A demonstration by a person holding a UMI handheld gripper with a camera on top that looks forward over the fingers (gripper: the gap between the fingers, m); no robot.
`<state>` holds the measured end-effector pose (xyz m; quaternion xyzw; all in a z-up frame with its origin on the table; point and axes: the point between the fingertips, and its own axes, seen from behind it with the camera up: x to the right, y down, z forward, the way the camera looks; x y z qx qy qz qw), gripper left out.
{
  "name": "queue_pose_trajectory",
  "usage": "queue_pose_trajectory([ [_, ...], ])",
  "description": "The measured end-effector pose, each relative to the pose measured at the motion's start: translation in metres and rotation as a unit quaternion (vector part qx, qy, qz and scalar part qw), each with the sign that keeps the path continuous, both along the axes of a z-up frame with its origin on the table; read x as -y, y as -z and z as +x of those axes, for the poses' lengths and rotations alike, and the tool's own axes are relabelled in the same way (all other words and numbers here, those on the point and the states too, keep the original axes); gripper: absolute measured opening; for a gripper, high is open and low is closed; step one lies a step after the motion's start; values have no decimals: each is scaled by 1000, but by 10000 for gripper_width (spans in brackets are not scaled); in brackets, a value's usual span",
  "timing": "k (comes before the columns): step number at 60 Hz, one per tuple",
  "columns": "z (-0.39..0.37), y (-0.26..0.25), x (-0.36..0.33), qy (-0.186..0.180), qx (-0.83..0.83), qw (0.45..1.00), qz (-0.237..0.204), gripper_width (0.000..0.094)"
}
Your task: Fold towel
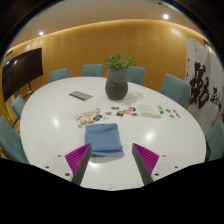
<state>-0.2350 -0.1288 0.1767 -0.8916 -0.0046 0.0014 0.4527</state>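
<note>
A blue towel (103,139) lies folded on the white round table (50,130), just ahead of my fingers and partly between their tips. My gripper (112,160) is open, its magenta pads (78,157) wide apart at either side of the towel's near edge. Nothing is held between the fingers. The towel's near end sits close to the left finger, with a gap to the right one.
Beyond the towel lie cards and small items (100,116), a dark flat object (80,96) and a potted plant (117,78) at the table's middle. Teal chairs (174,88) ring the table. A screen (20,70) hangs on the left wall.
</note>
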Motion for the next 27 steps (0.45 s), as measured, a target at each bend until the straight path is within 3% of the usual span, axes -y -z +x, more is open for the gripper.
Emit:
queue_pose_trajectory([
  [14, -28, -49, 91, 23, 17, 999, 30, 869],
  [27, -38, -78, 133, 29, 25, 998, 45, 868],
])
